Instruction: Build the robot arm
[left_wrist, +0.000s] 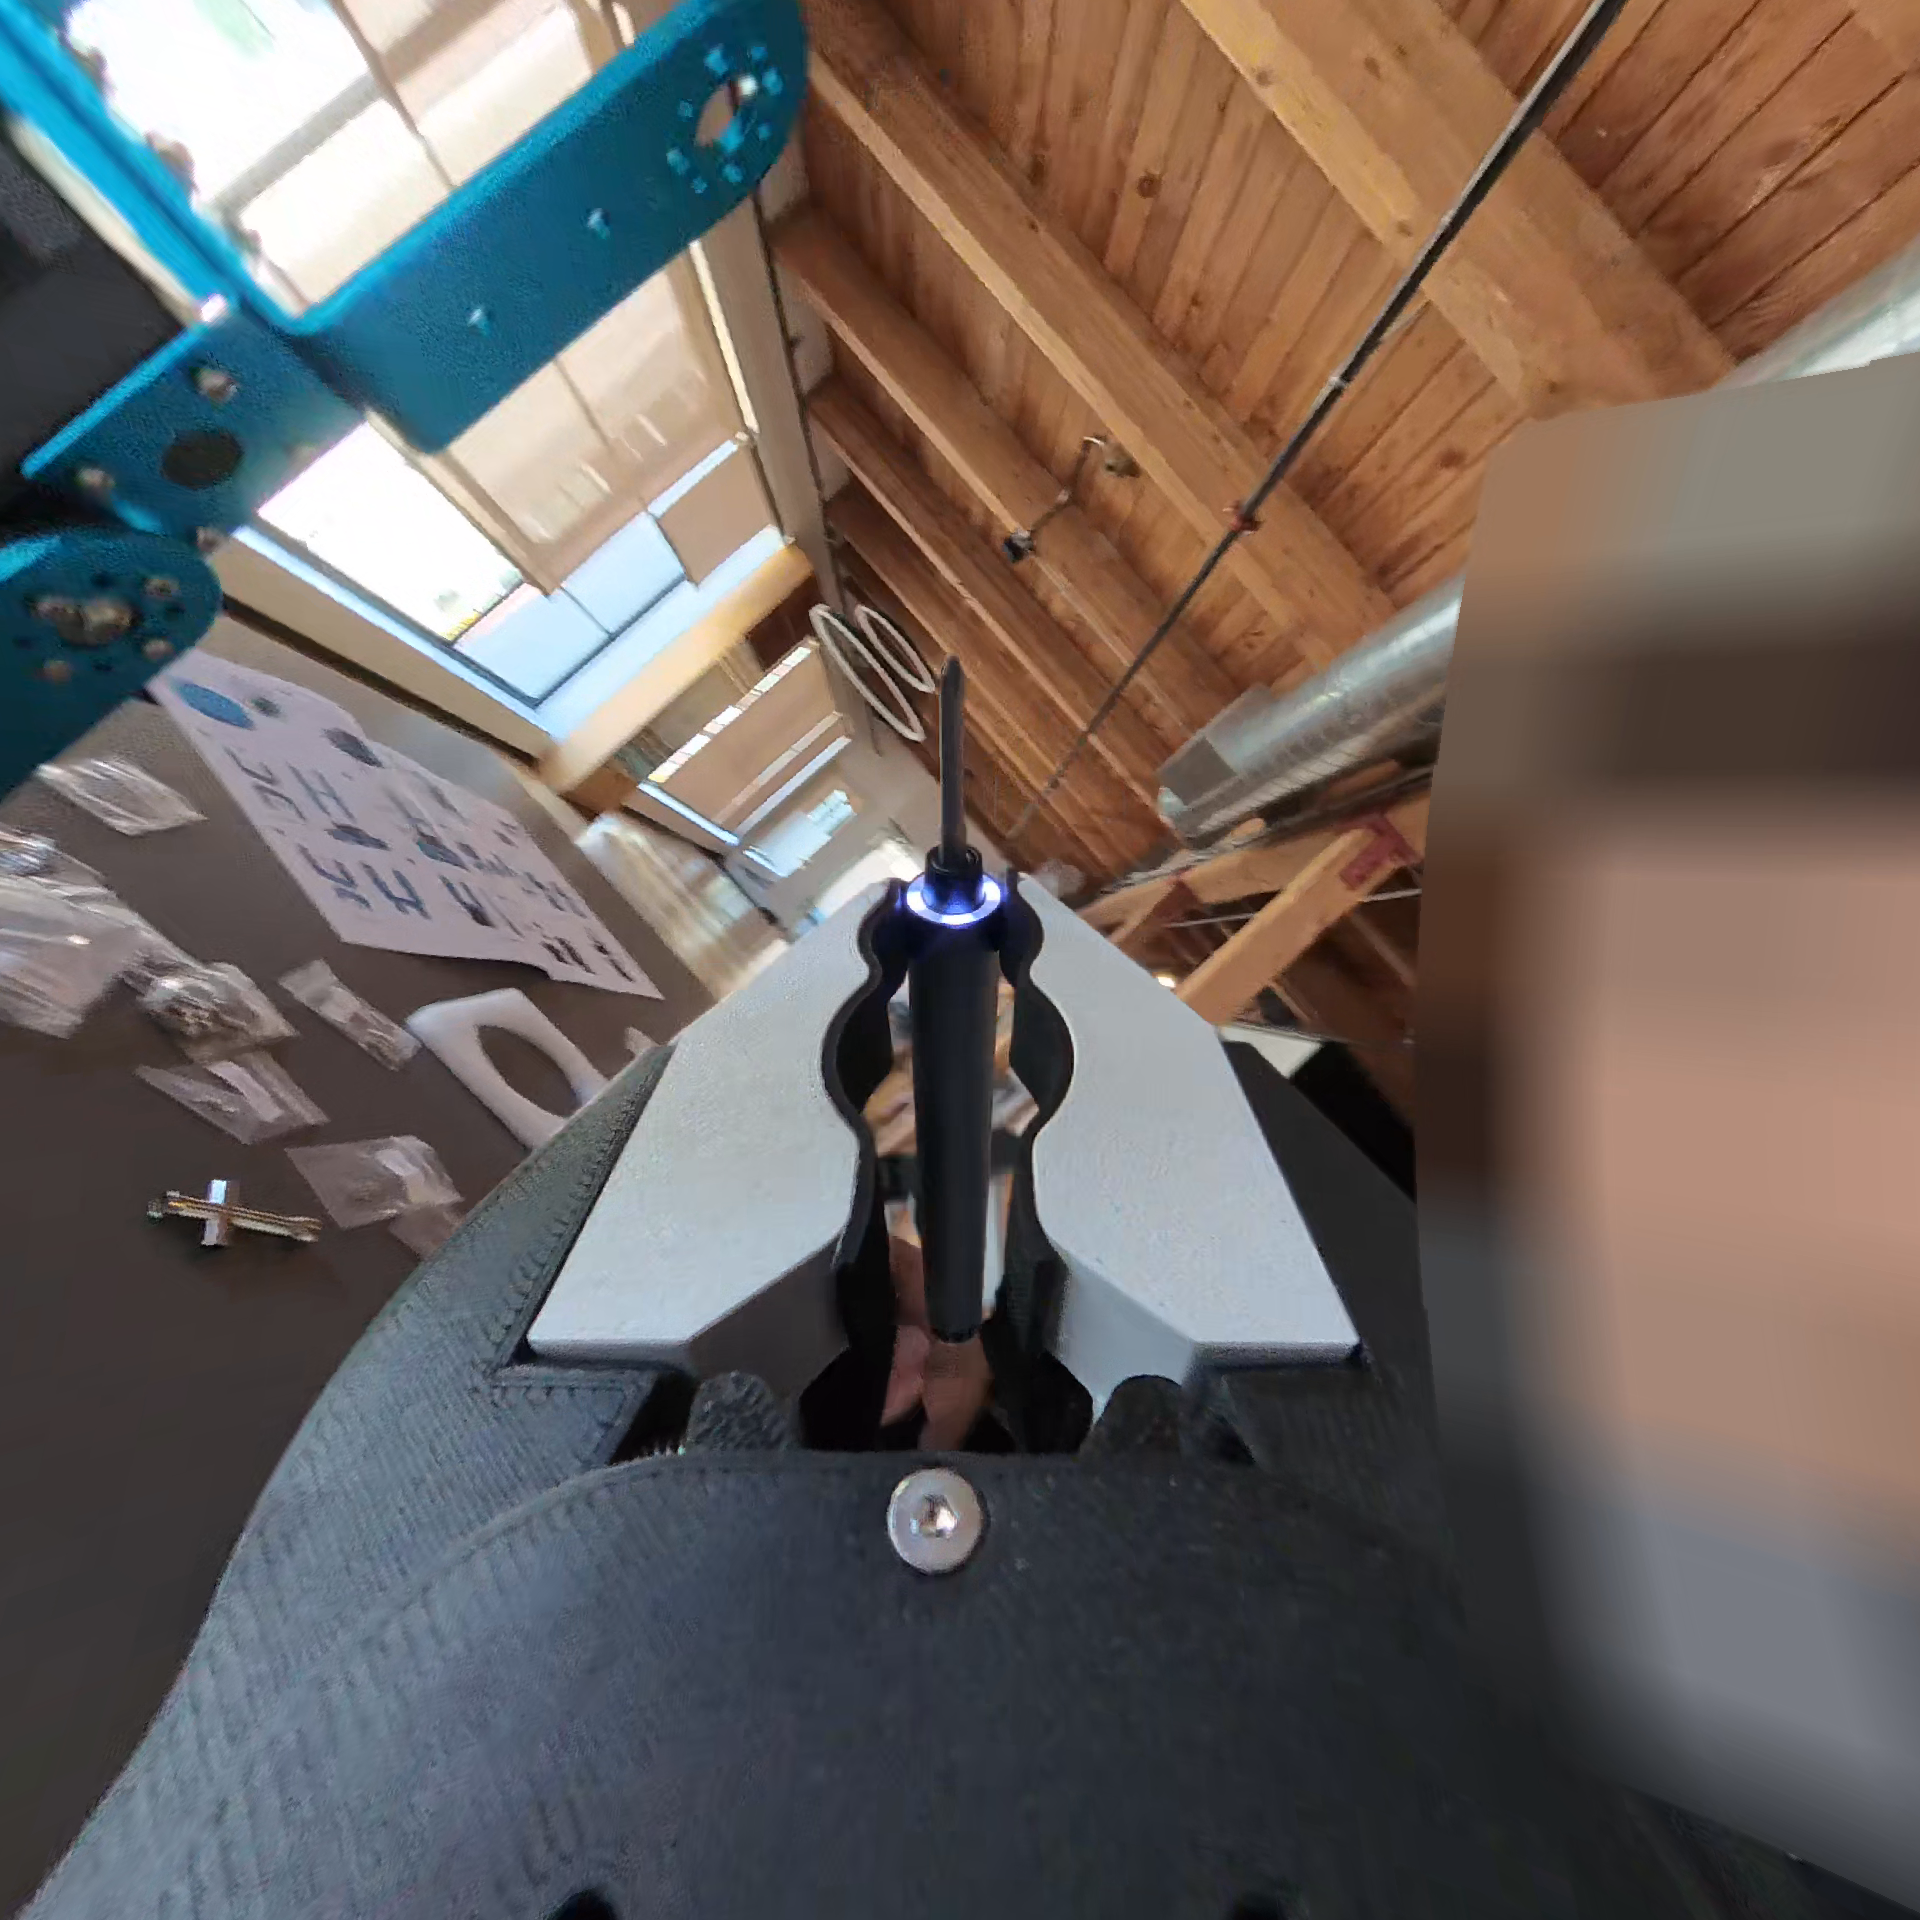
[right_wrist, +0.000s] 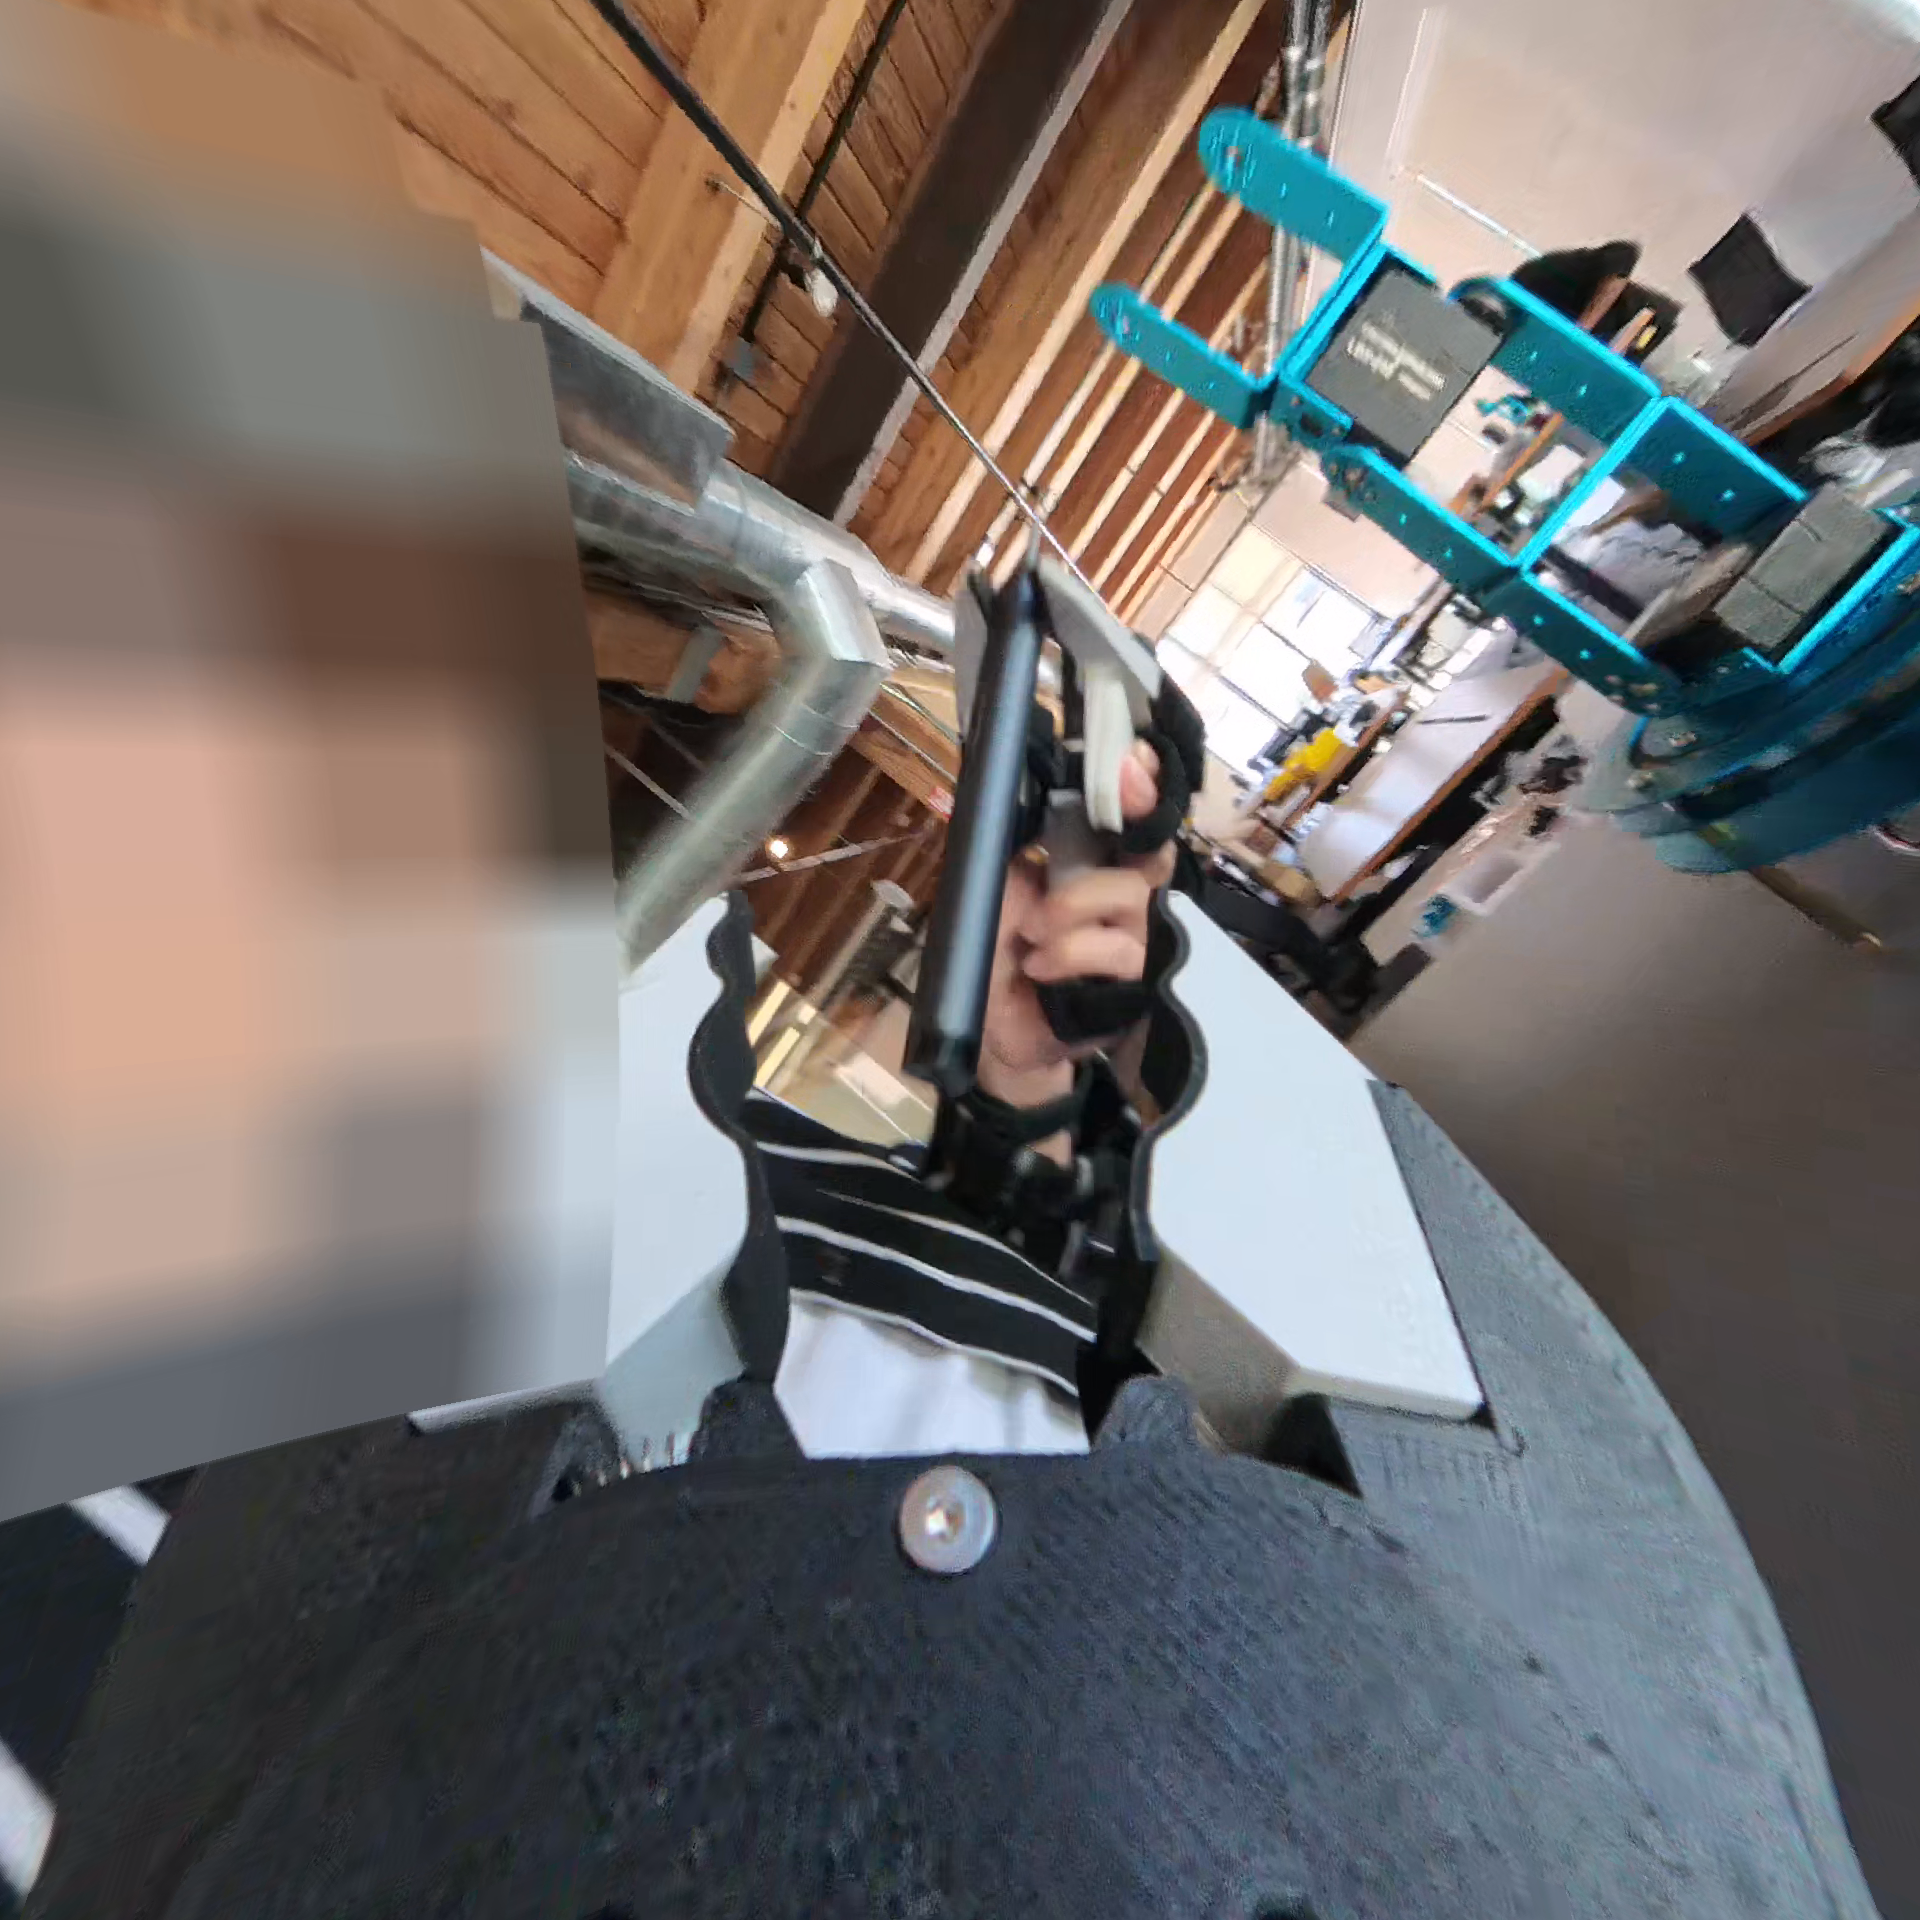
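Counter (left_wrist: 208, 1403): dark brown, matte surface, filling the lower left of the left wrist view. On it:
- white printed sheet (left_wrist: 395, 831) with blue and black figures, left centre;
- several clear plastic bags (left_wrist: 218, 1003) of small parts, scattered along the left edge;
- white flat plastic piece (left_wrist: 499, 1060) with an oval cut-out, just beside the bags;
- small metal cross-shaped part (left_wrist: 231, 1226), lower left, apart from the bags.
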